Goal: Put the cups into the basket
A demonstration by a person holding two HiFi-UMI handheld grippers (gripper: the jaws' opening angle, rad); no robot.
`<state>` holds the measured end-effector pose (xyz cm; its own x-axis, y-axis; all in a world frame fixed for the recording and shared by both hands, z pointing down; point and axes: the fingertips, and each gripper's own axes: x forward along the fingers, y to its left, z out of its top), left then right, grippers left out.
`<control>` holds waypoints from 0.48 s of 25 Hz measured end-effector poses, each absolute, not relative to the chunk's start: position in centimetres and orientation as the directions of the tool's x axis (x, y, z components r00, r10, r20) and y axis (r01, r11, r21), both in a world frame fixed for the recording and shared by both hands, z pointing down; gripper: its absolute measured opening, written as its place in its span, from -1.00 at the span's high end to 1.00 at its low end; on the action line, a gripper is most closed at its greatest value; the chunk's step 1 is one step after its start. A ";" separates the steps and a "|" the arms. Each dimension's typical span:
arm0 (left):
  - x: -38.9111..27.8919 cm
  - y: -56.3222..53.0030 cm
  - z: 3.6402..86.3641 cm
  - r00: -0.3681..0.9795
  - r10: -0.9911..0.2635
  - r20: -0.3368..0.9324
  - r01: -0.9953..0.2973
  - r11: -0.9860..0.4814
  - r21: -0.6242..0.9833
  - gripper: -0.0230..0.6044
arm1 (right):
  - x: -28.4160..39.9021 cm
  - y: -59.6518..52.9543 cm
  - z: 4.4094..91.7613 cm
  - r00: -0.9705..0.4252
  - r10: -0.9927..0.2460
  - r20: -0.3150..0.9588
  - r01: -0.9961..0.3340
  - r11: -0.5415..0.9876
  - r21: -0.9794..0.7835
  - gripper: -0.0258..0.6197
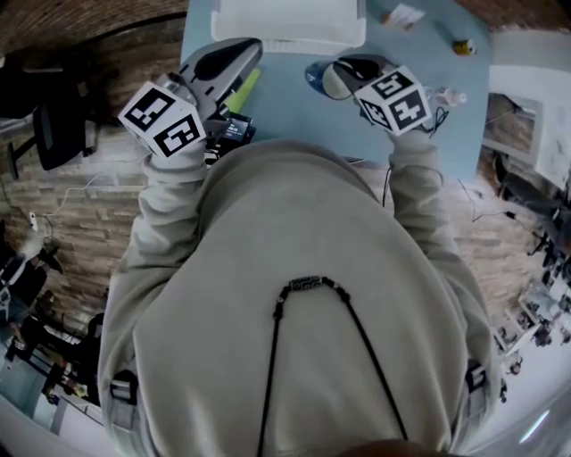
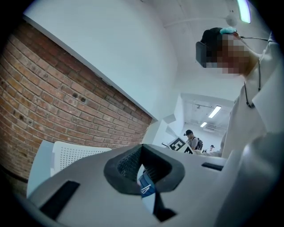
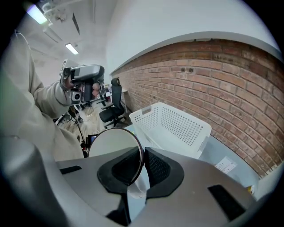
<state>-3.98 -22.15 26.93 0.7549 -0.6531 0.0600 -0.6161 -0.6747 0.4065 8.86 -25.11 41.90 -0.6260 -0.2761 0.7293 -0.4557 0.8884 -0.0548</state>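
Observation:
In the right gripper view a clear cup with a dark round rim hangs in my right gripper, whose jaws are shut on its wall. The head view shows that cup over the light blue table, just left of the right gripper. The white perforated basket stands behind it, and its rim lies at the table's far edge. My left gripper is raised at the table's left side. Its jaws meet at the tips, with a small blue strip showing in the gap behind them. The basket lies beyond it.
On the table's far right lie a paper card, a small yellow thing and a clear bottle. A yellow-green item sits under the left gripper. A black office chair stands off the table, by the brick wall.

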 end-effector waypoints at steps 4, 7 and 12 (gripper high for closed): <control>-3.6 -22.5 27.2 0.769 -0.636 0.064 -0.604 -0.689 0.401 0.94 | 7.8 -25.2 41.1 -0.659 -0.265 0.704 -0.454 0.886 -0.091 0.77; -3.5 -22.5 27.4 0.776 -0.628 0.059 -0.593 -0.695 0.407 0.94 | 7.4 -25.2 40.6 -0.664 -0.267 0.698 -0.451 0.888 -0.089 0.78; -4.5 -23.1 27.3 0.788 -0.615 0.032 -0.575 -0.717 0.393 0.94 | 5.8 -26.9 38.6 -0.665 -0.304 0.683 -0.451 0.891 -0.043 0.77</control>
